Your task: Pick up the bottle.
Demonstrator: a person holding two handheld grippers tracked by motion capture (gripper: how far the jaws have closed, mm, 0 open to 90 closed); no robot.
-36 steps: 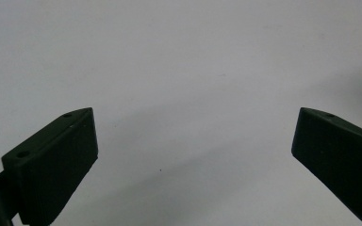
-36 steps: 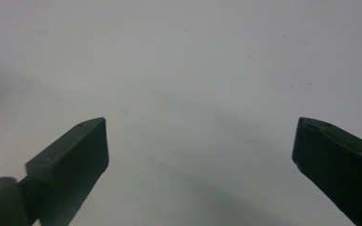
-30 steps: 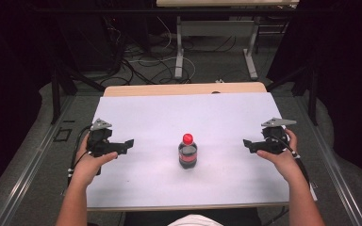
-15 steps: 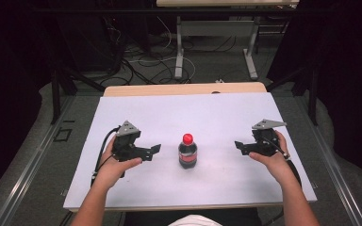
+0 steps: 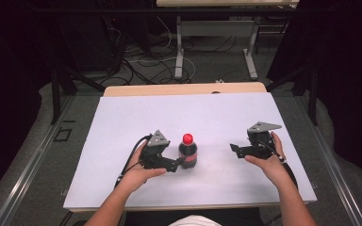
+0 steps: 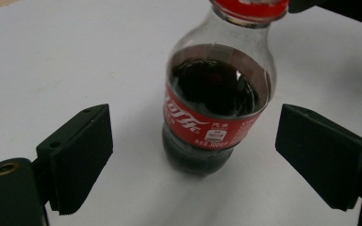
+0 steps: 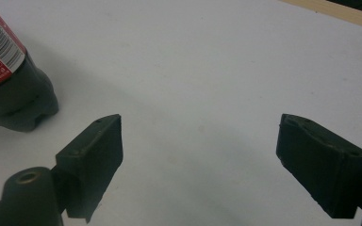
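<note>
Two claws, one bottle, one white surface point(image 5: 122, 188). Item, left: left claw point(image 5: 178, 162), held low in the left hand point(image 5: 139, 175), jaws spread wide with the bottle point(image 5: 187, 151) standing between and just ahead of them in the left gripper view, no pad touching it; tips close beside the bottle's lower body in the high view. Item, centre: bottle, upright on the surface near its middle, dark drink up to the shoulder, red label point(image 6: 207, 127), red cap point(image 5: 187, 138). Item, right: right claw point(image 5: 234, 150), in the right hand point(image 5: 268, 162), jaws likewise spread and holding nothing, well apart from the bottle, which sits off to one side in the right gripper view point(image 7: 9, 80). Hazards, as judged: bottle is tall and narrow-footed, so one pad arriving before the other could push or tip it; closing on the rounded shoulder rather than the labelled waist could let it slide out; a hard squeeze may dent the thin plastic; the right claw, coming in for the cap, could knock the bottle if the left is not yet firm.
</note>
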